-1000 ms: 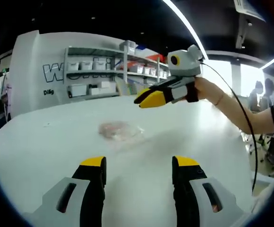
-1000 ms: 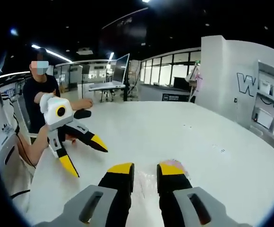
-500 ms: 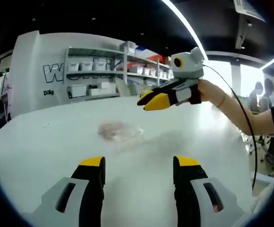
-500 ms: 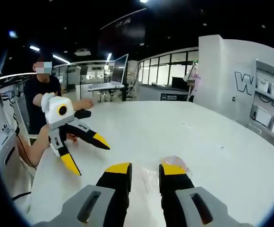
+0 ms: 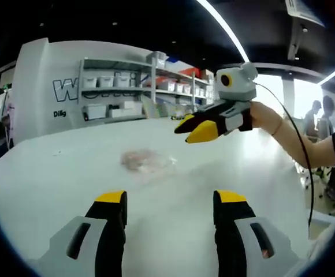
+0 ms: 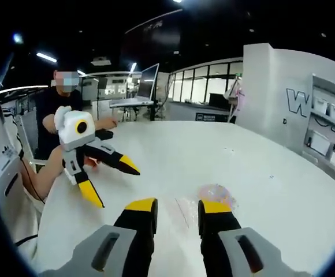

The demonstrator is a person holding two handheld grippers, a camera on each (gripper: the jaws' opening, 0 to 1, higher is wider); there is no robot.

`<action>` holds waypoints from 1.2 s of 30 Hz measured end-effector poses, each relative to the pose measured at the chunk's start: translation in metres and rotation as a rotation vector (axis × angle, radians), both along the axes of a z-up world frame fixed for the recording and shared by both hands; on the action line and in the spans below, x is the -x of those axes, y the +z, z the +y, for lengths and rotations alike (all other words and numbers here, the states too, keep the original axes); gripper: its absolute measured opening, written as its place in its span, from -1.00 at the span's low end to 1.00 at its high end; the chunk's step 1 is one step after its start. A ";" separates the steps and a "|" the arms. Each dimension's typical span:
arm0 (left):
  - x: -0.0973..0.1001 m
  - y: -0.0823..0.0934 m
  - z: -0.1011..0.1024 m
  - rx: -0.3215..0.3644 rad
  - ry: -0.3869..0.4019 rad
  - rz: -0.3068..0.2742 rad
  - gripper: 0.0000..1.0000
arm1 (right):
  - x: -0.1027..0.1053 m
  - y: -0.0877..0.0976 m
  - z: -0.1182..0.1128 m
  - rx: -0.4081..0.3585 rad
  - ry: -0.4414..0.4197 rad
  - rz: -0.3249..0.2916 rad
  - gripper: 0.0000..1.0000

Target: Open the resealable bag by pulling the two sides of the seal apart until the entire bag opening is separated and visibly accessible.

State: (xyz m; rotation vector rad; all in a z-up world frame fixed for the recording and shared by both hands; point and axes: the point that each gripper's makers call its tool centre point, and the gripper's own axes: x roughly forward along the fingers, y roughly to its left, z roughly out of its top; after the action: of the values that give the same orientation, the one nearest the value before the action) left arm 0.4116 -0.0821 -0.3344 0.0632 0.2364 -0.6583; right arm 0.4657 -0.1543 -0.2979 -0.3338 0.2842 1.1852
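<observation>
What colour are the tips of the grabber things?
Yellow, on black jaws. It shows best in the left gripper view, on the right hand-held gripper held above the white table.

Both views dim overhead, bright below. Dark ceiling point(image 5: 127, 23); long strip light point(image 5: 222, 29) runs diagonally above right gripper point(image 5: 197, 126). White table point(image 5: 52, 173) takes most light, washed pale, glare patch near right gripper. Windows point(image 5: 306, 95) blown out beyond it. Resealable bag point(image 5: 146, 159) soft, low contrast, detail unreadable; faint shadow under it. In right gripper view, strip lights point(image 6: 46, 57) small, far above left gripper point(image 6: 110, 182). Fisheye bends shelves point(image 5: 121, 92) and table edge; periphery blurred.
</observation>
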 end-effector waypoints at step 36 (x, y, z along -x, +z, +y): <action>-0.001 0.000 0.000 0.001 0.006 -0.004 0.31 | 0.014 -0.019 -0.018 0.027 -0.063 -0.038 -0.24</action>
State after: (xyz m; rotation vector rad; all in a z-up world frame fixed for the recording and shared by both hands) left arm 0.4121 -0.0824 -0.3349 0.0627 0.2327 -0.6524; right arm 0.4517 -0.1724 -0.3167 -0.3678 0.2758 1.1130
